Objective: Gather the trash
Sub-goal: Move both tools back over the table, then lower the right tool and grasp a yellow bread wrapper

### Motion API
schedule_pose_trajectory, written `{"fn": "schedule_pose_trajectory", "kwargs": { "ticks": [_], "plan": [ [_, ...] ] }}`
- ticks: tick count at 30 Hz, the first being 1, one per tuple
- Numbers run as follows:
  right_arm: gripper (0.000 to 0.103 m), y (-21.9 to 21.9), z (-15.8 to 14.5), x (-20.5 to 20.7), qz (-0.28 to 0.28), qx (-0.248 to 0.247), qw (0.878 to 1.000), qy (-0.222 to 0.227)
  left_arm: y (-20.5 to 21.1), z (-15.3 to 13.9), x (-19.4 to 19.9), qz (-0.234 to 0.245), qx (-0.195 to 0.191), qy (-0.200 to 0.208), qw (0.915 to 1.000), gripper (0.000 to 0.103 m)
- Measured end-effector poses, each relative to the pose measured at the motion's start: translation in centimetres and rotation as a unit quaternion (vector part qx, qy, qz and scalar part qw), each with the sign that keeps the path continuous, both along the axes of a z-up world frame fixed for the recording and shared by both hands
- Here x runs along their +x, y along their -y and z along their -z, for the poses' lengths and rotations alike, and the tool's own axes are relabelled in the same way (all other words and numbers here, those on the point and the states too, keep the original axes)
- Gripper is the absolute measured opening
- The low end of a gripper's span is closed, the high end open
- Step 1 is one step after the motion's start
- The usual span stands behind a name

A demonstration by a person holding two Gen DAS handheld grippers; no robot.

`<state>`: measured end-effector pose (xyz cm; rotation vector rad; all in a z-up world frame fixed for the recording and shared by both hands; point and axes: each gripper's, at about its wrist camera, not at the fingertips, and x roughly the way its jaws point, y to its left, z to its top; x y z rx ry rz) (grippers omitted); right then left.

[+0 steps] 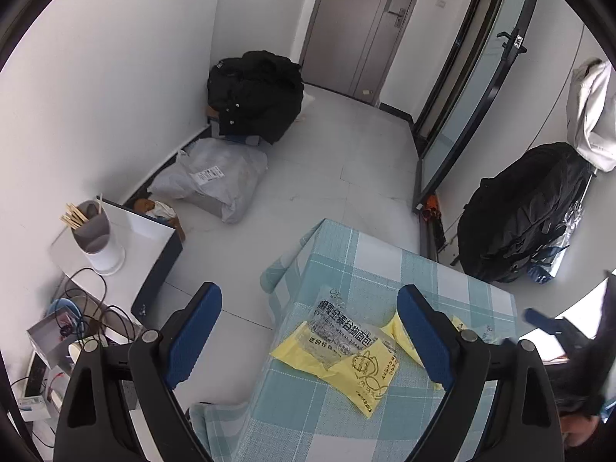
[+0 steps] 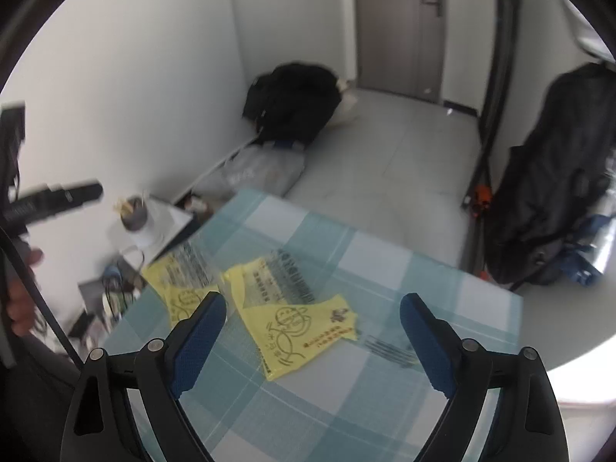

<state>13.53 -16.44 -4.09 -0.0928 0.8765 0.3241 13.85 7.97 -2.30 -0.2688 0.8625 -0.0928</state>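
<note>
Task at start: two yellow wrappers lie uncollected on checked tablecloth. Left gripper, right gripper: jaws spread wide, nothing grasped. No bin visible.

second yellow wrapper: mostly hidden behind the left gripper's right blue finger
checked blue-and-white tablecloth: near side cut off by the frame edge
wrapper print: motion-blurred in the right wrist view, unreadable

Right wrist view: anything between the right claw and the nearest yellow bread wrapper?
Nothing. In the right wrist view, only bare checked tablecloth separates the open right claw from the yellow bread wrapper.
</note>
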Motion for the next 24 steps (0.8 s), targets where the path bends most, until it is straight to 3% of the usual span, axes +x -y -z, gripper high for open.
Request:
{"fn": "schedule_pose_trajectory", "kwargs": {
  "ticks": [6, 11, 18, 21, 24],
  "plan": [
    [0.092, -3.7, 4.9, 3.0, -0.085, -0.04, 0.994, -0.051, -2.0, 0.3, 0.5, -0.007, -0.001, -0.013, 0.9999, 0.091],
    [0.092, -5.5, 7.6, 3.9, -0.129, -0.075, 0.987, -0.062, -3.0, 1.3, 1.0, -0.011, 0.0, -0.037, 0.9993, 0.091],
    [0.092, -5.4, 9.8, 6.0, -0.127, -0.082, 0.983, -0.109, -3.9, 1.9, 1.2, -0.017, -0.016, -0.054, 0.9983, 0.091],
    [0.084, -5.5, 9.7, 5.7, -0.13, -0.093, 0.982, -0.099, -3.9, 2.0, 1.4, -0.018, -0.019, -0.058, 0.998, 0.091],
    [0.067, -5.7, 9.4, 5.0, -0.138, -0.095, 0.982, -0.093, -3.8, 2.2, 1.6, -0.015, -0.017, -0.062, 0.9978, 0.091]
  ]
}}
